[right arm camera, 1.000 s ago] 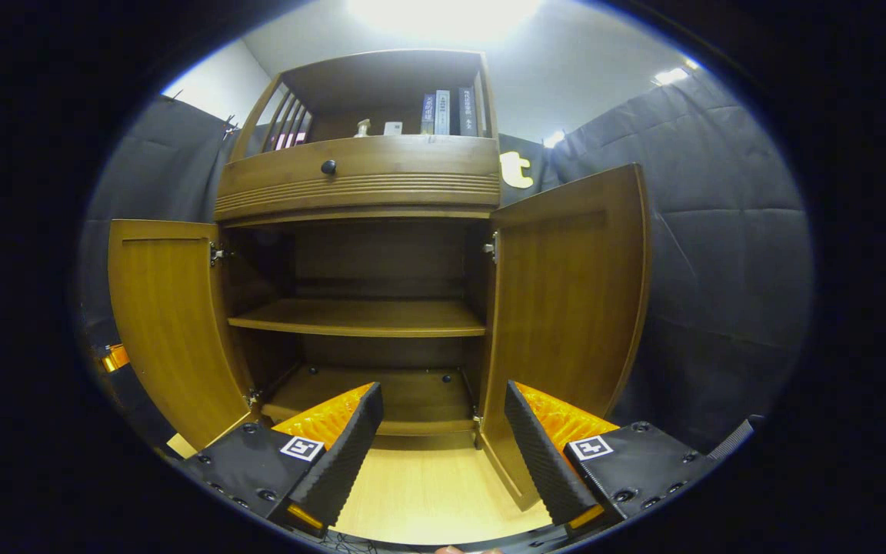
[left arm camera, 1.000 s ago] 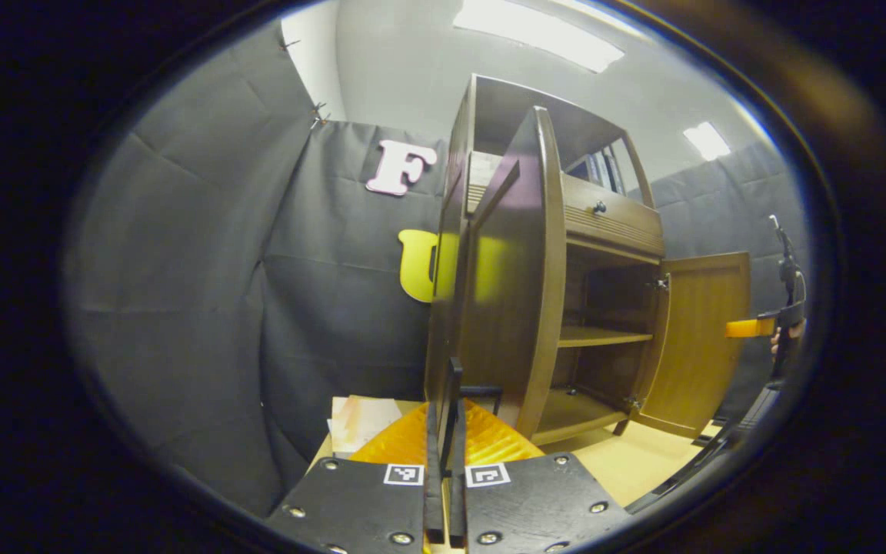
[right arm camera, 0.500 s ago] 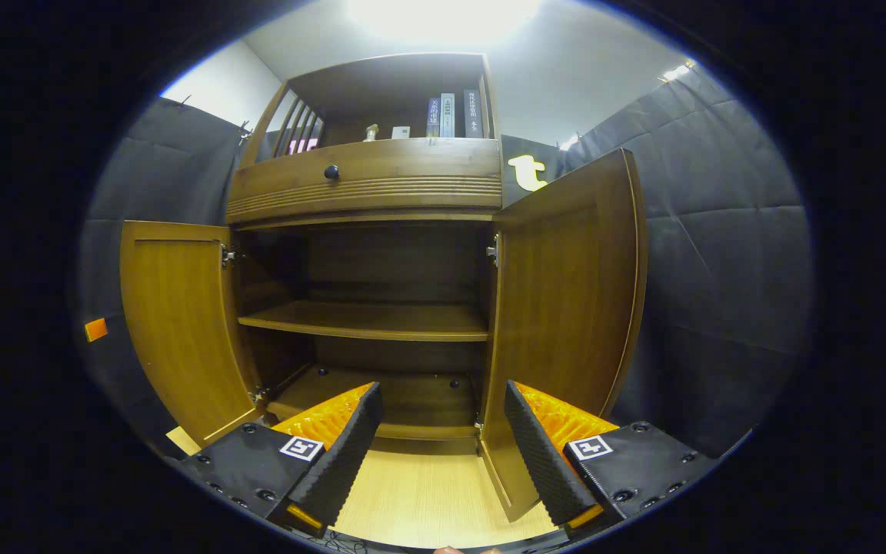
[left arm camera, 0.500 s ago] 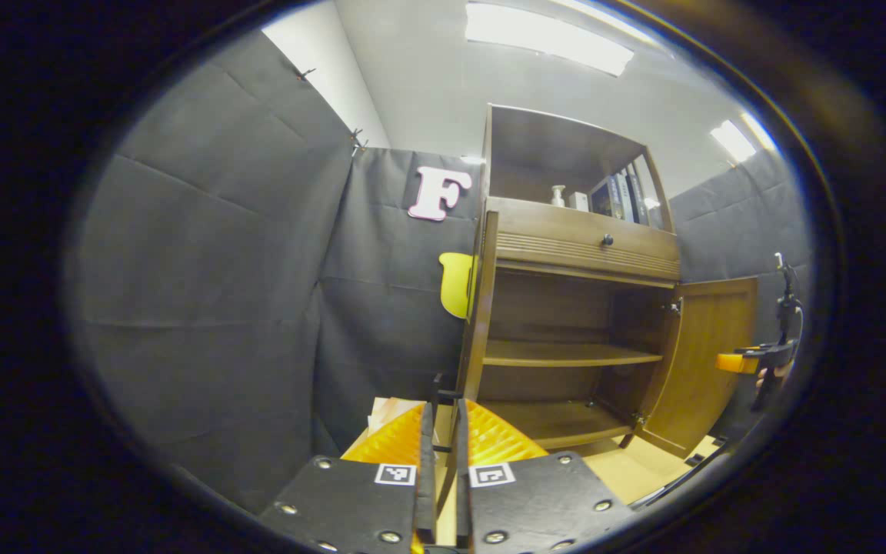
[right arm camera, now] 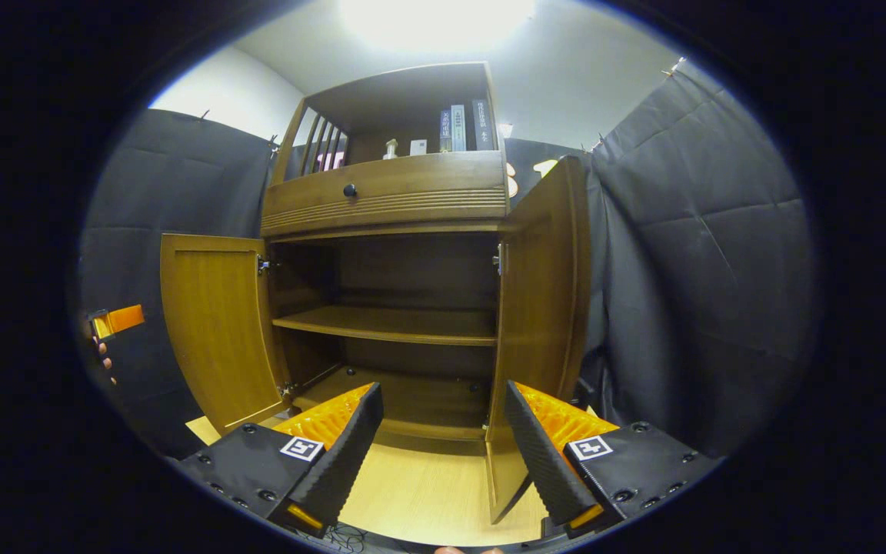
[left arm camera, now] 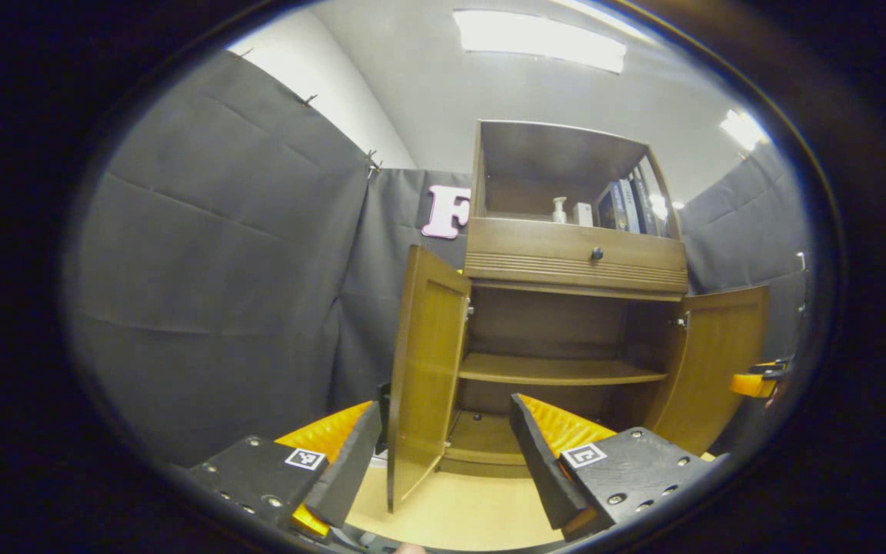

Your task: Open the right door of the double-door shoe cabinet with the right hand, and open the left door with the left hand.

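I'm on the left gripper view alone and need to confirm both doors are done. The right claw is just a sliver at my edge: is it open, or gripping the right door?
Observer: In the right gripper view the right claw is open, its fingers spread wide and holding nothing. The right door stands swung out ahead of it.
Operator: My left door looks almost edge-on. How far out is it?
Observer: The left door is swung wide, its inner face turned toward that camera.
Operator: Where does my own claw sit from there?
Observer: The left claw sits past the left door's outer edge, apart from it, with a hand just below.
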`<state>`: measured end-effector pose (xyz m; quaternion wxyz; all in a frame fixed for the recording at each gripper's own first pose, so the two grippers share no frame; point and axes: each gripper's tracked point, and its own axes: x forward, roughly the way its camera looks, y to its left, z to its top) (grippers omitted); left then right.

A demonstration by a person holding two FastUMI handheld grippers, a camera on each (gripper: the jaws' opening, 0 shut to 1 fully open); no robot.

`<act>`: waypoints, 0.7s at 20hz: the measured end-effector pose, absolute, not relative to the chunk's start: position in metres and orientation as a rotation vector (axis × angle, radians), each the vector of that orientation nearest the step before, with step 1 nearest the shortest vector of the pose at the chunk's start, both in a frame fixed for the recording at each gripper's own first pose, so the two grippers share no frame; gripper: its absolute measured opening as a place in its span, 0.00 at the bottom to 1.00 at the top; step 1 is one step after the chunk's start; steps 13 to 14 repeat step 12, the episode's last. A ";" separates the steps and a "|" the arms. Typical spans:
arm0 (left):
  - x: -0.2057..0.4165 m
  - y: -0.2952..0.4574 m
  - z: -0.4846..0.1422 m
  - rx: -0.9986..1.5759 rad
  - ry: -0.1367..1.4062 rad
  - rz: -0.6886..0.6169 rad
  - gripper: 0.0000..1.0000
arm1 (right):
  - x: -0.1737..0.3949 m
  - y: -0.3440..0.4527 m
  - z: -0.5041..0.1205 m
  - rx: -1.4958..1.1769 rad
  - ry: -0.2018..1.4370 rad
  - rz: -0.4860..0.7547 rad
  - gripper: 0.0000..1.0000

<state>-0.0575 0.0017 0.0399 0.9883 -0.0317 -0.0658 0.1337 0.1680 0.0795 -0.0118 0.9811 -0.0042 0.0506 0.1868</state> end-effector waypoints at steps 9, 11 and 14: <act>-0.042 -0.089 0.030 -0.073 -0.086 0.254 0.96 | 0.163 0.049 -0.020 0.044 0.114 0.405 0.96; -0.039 -0.087 0.026 -0.041 -0.070 0.262 0.96 | 0.163 0.048 -0.026 0.032 0.124 0.399 0.99; -0.036 -0.086 0.026 -0.036 -0.066 0.265 0.96 | 0.165 0.049 -0.030 0.025 0.136 0.390 0.95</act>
